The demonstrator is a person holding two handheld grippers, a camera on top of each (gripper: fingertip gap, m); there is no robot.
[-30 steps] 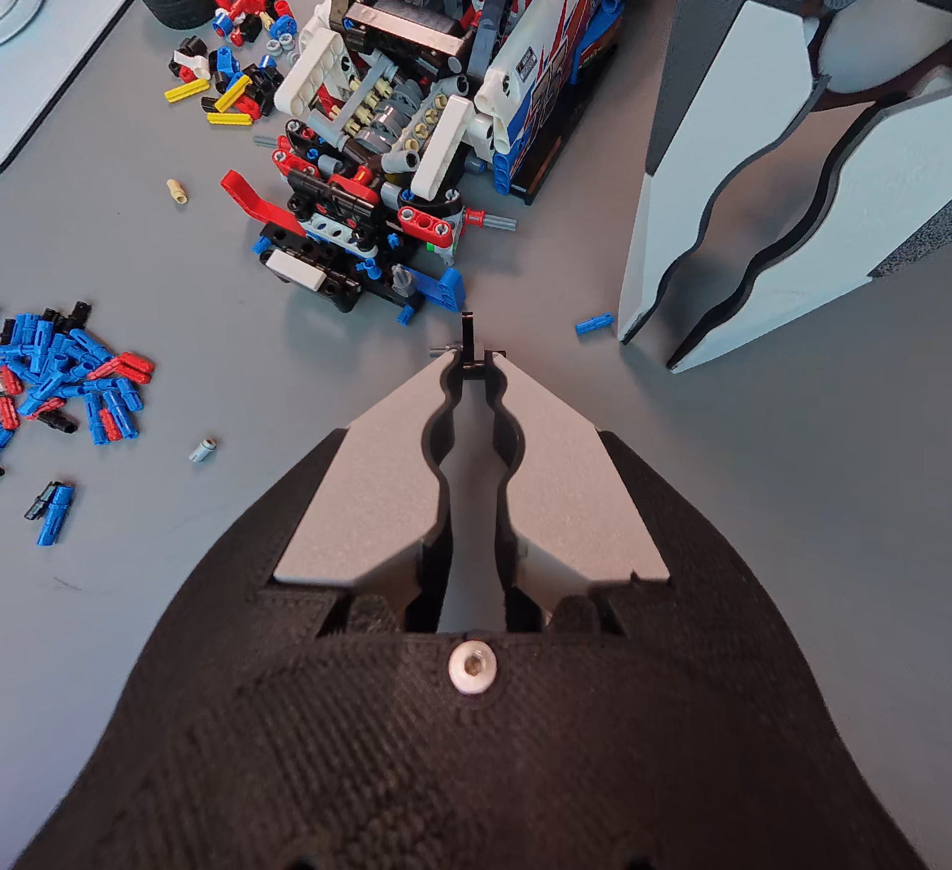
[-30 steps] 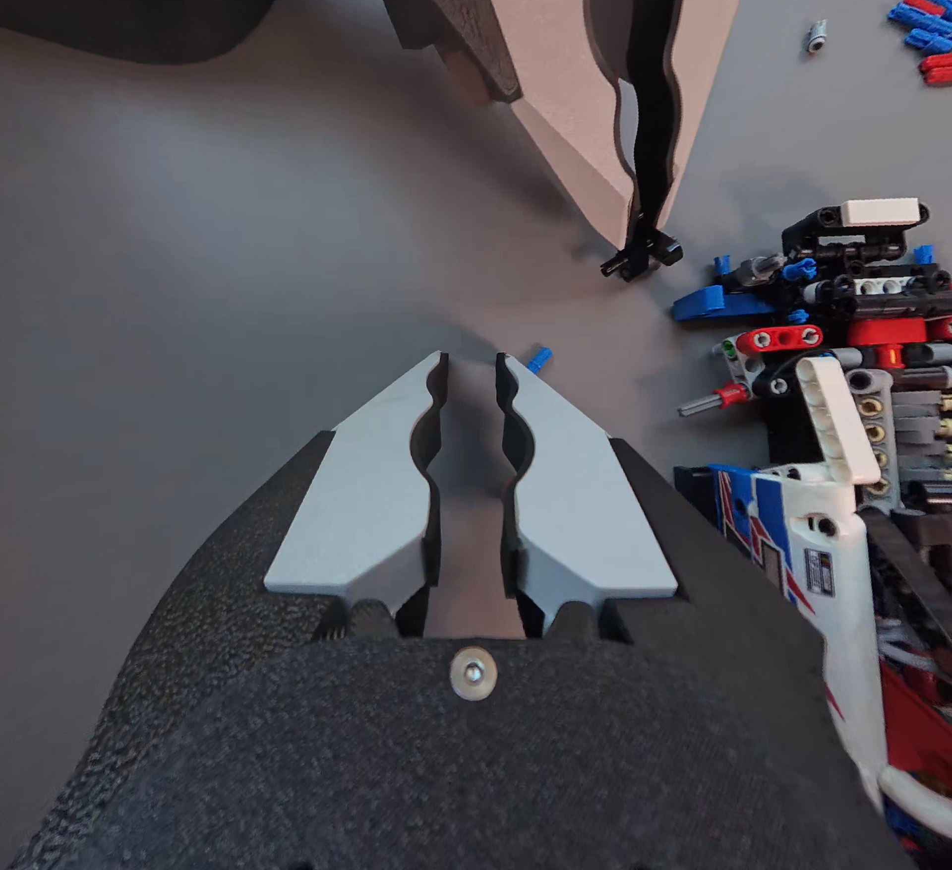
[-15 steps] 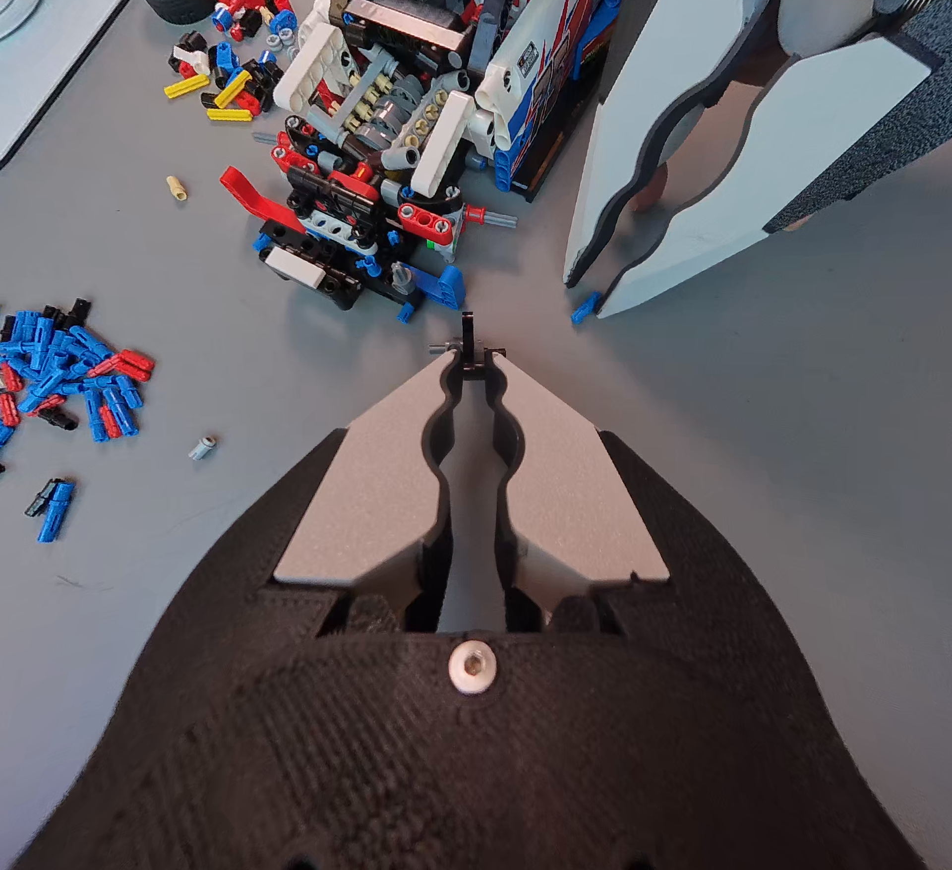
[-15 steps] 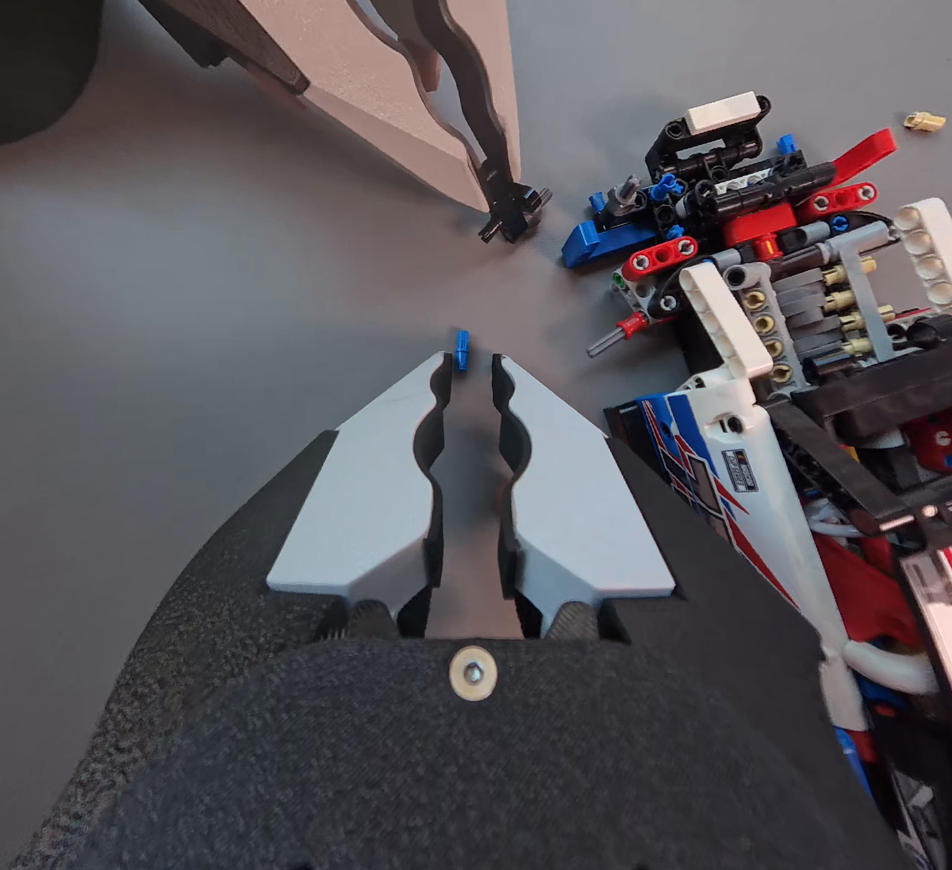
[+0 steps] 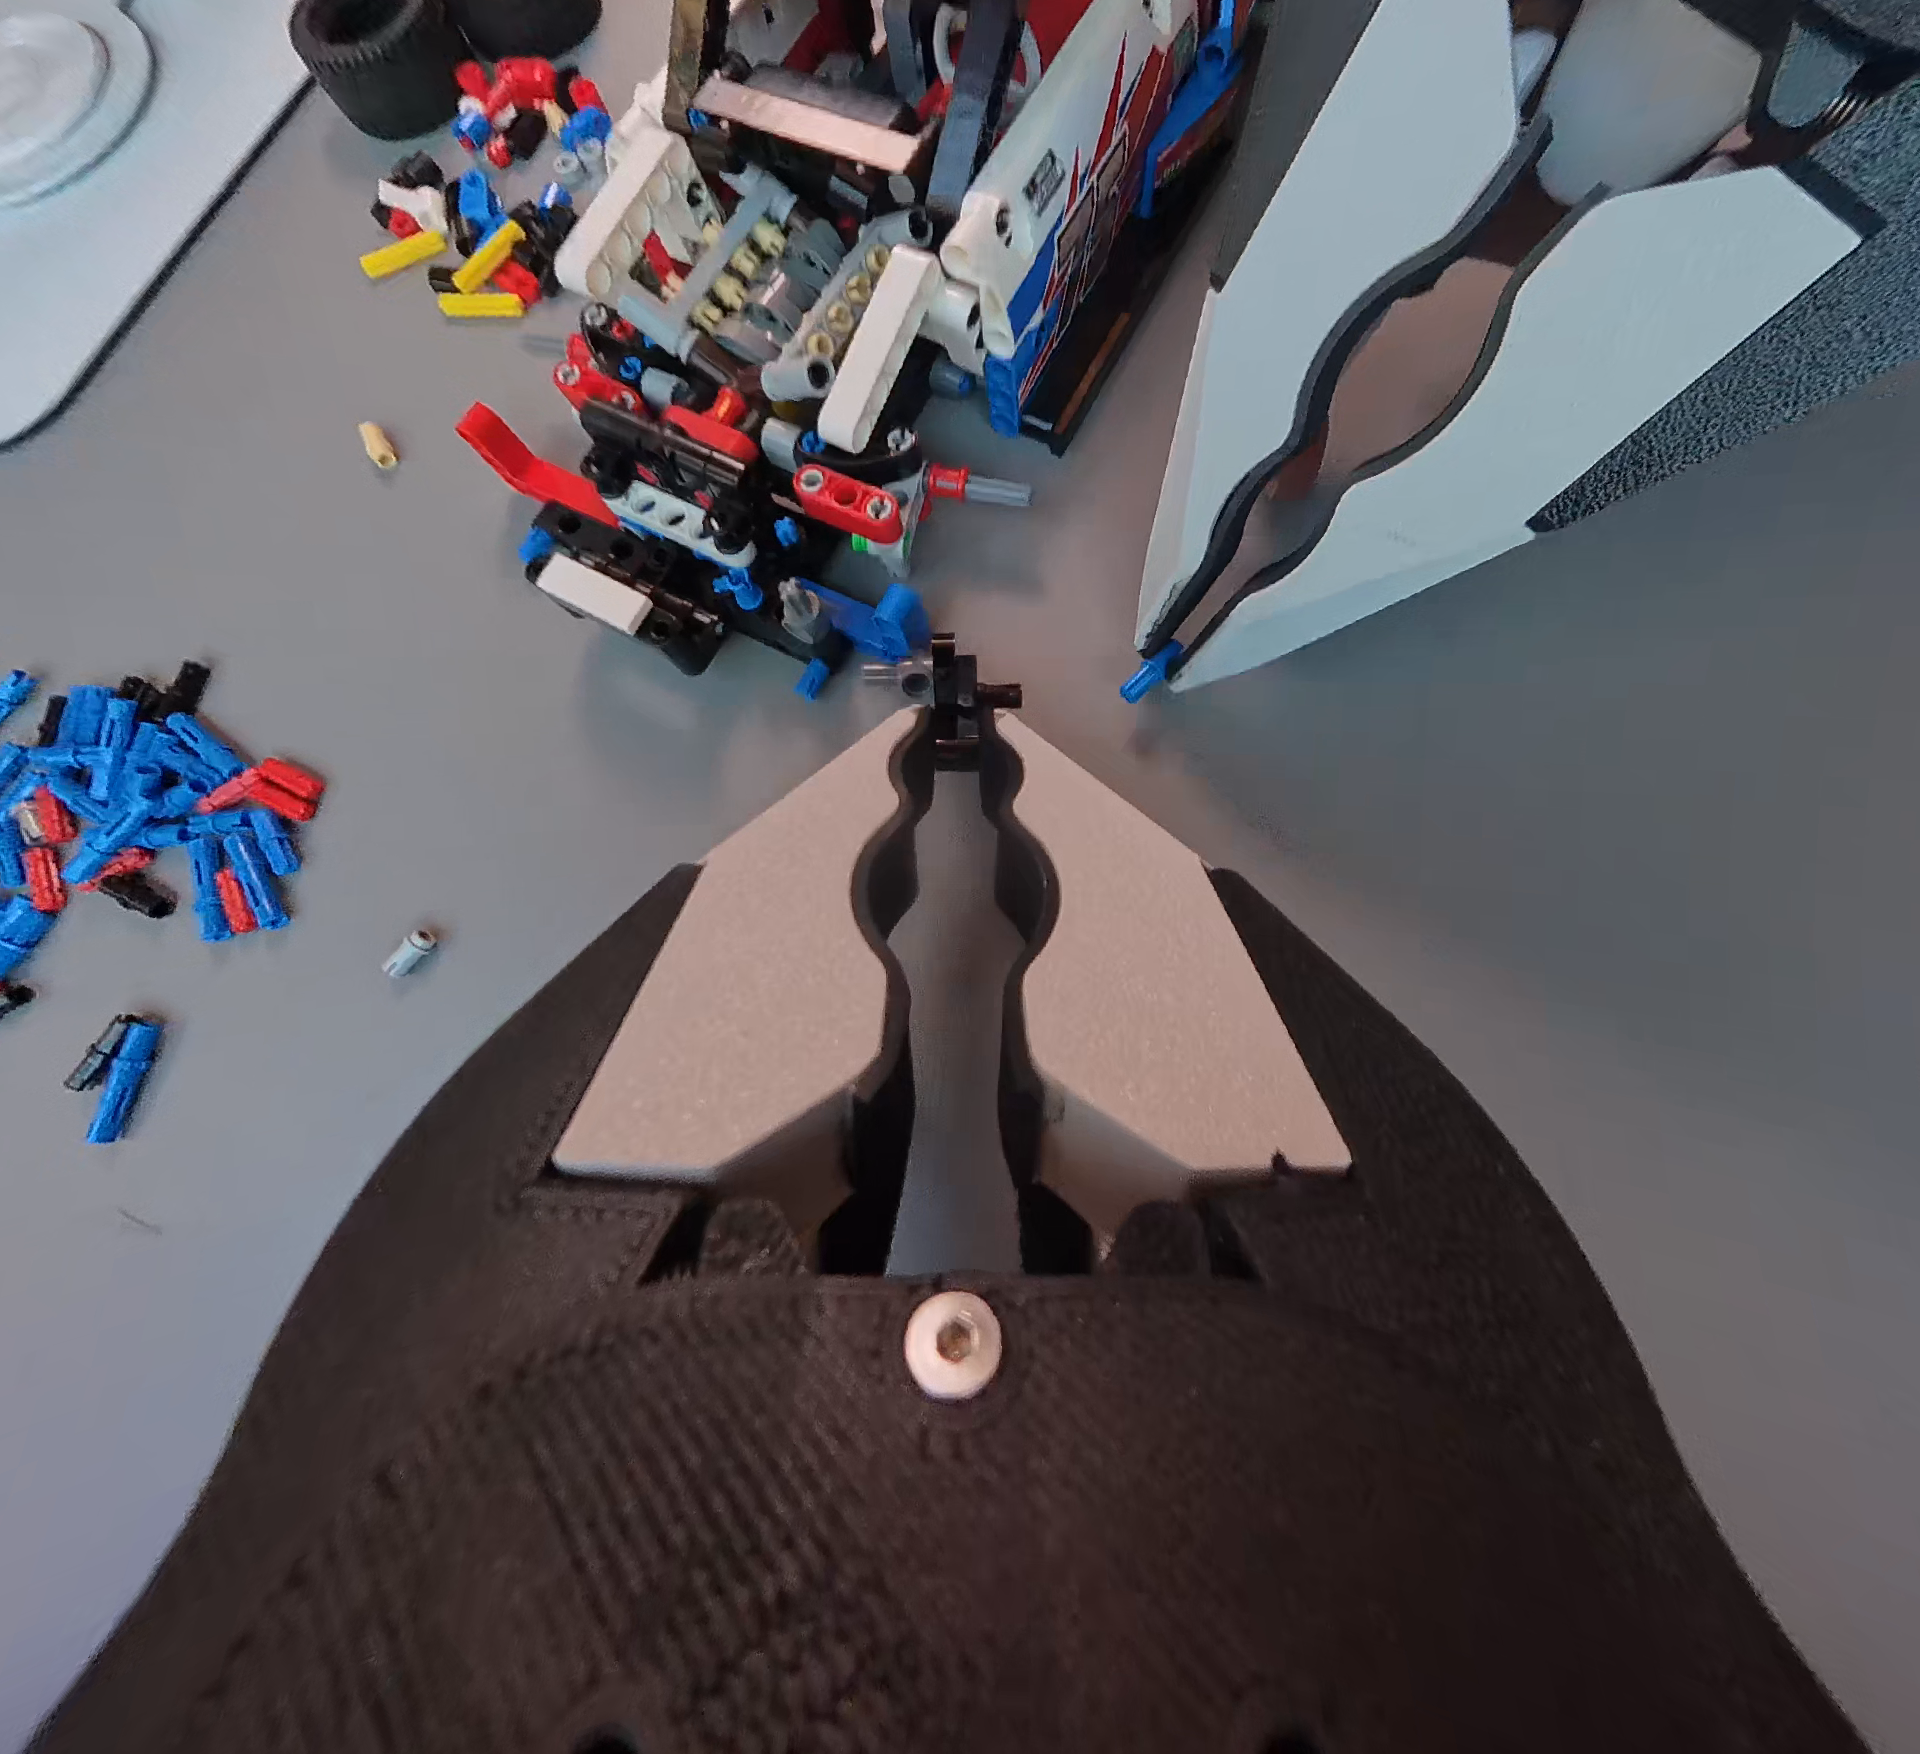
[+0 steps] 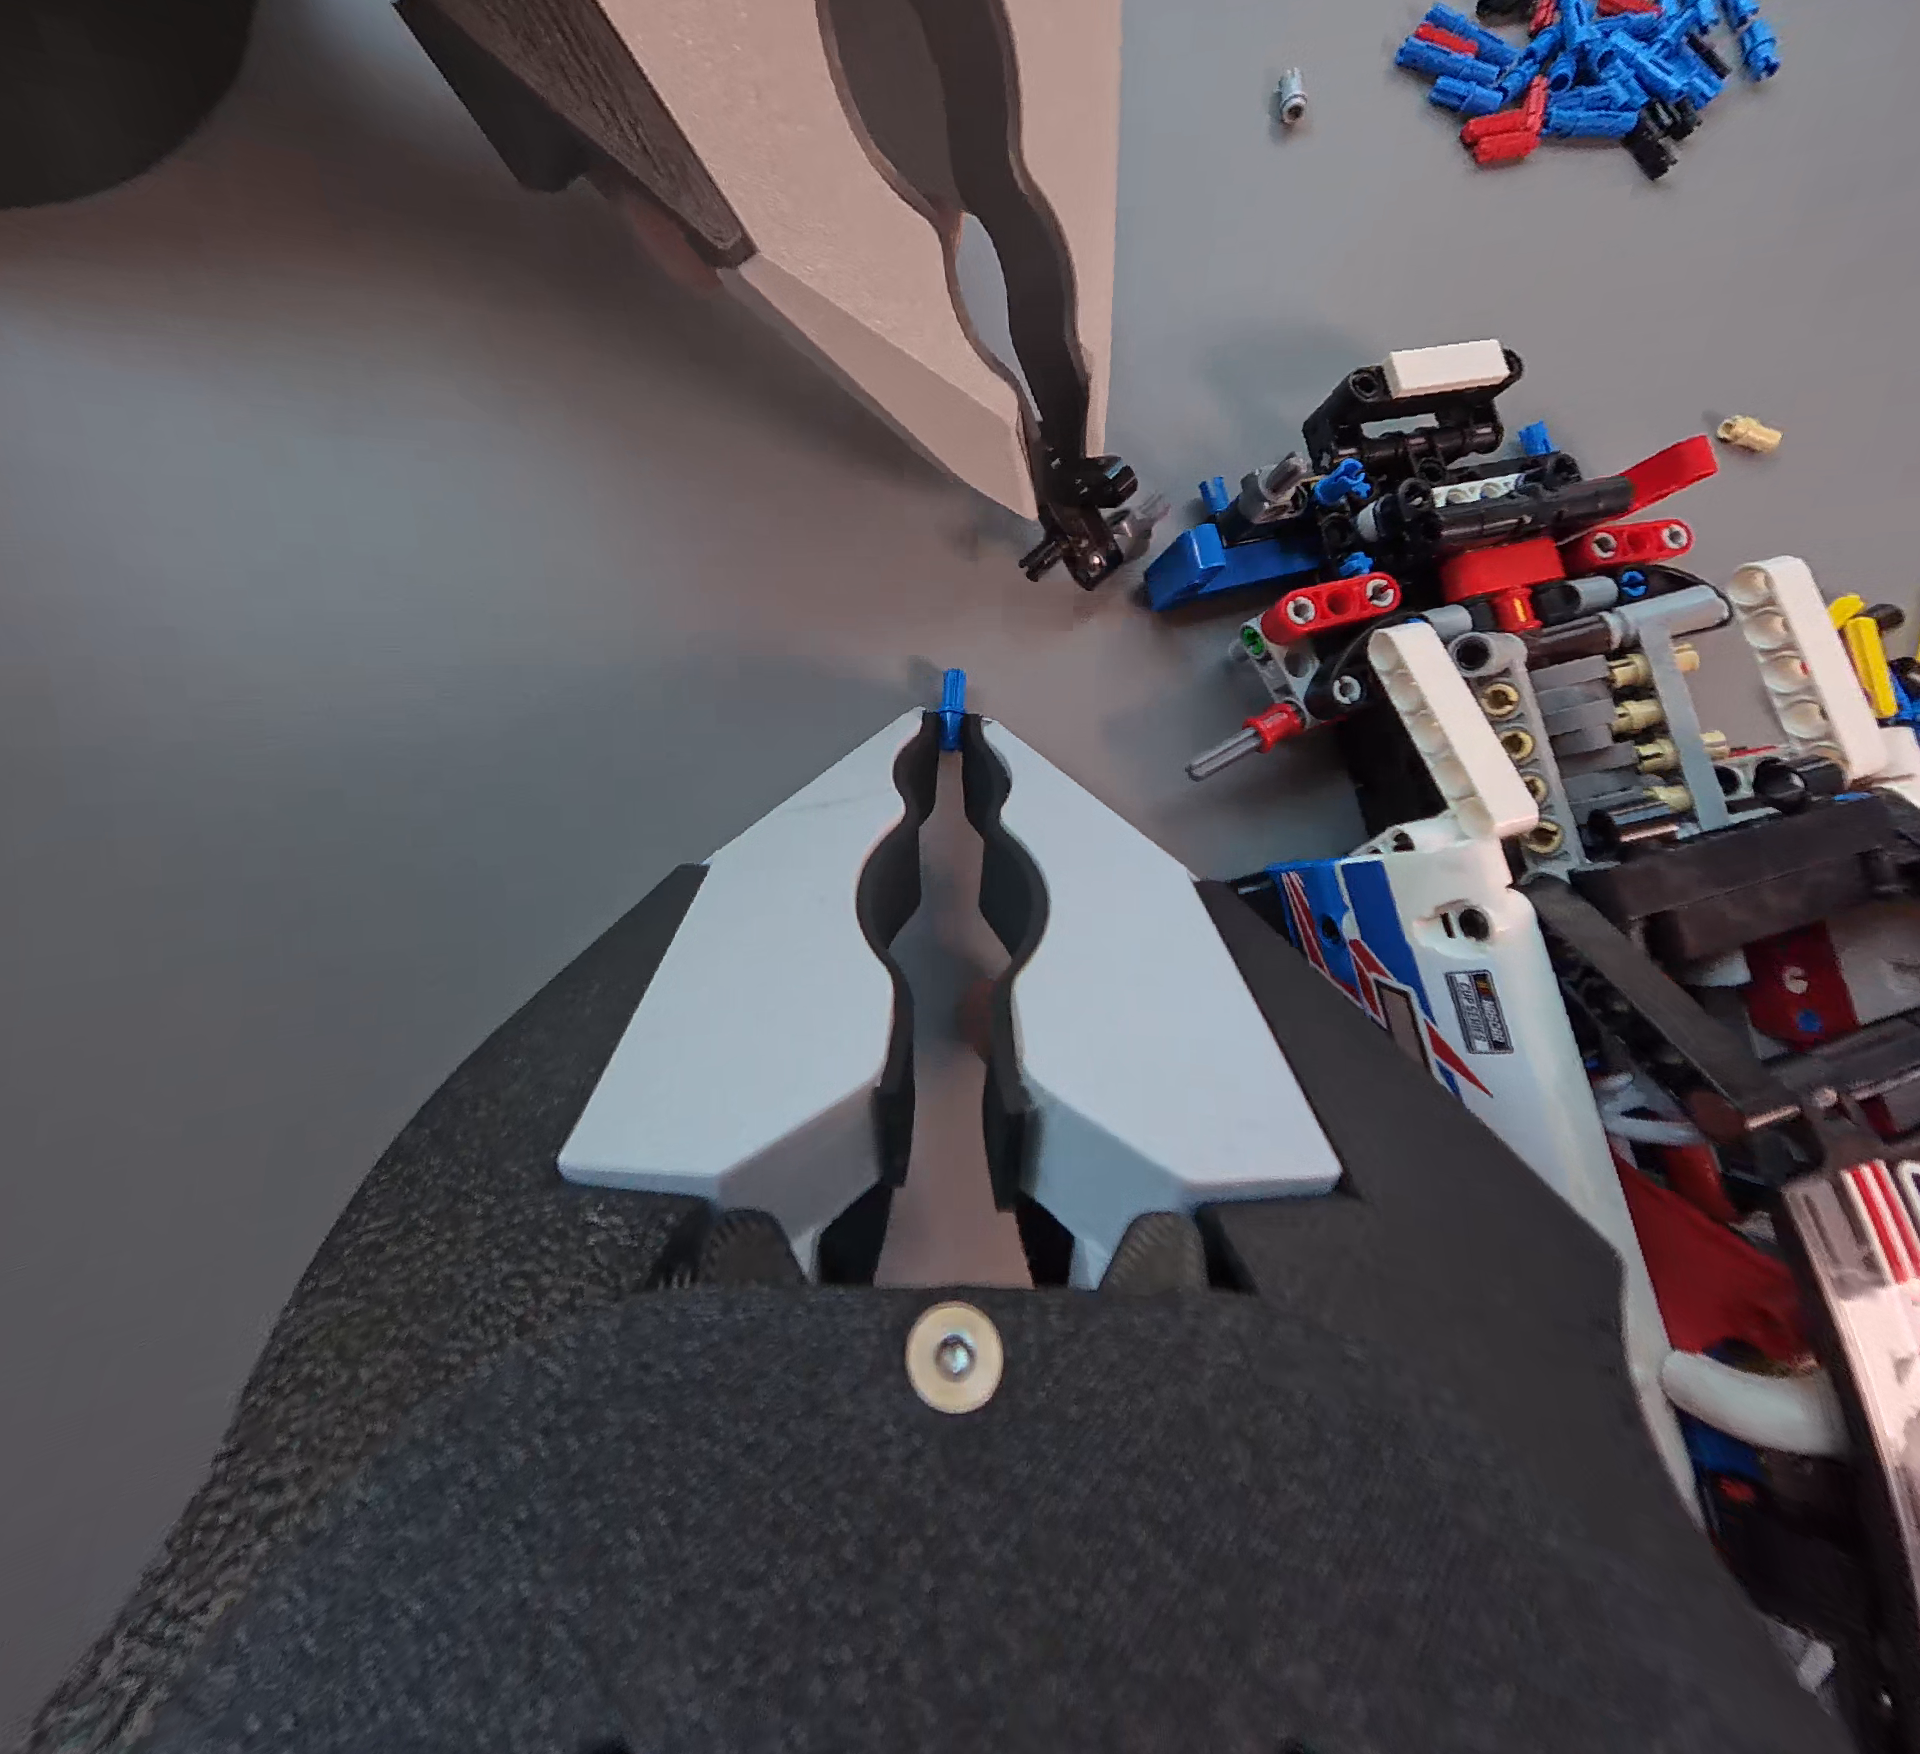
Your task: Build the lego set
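Left tongs (image 5: pixel 958 725) clamped on black connector (image 5: pixel 954 688), held low over grey surface (image 5: pixel 1455 977), just beside blue front of lego car (image 5: pixel 894 270). Right tongs (image 6: pixel 948 719) pinched narrow on blue pin (image 6: pixel 950 696), tip near surface, close to left tongs. Car part-built, standing mid-surface. Pin pile (image 5: pixel 135 831) loose at left; tyres (image 5: pixel 436 0) and small mixed parts (image 5: pixel 478 198) beyond car.
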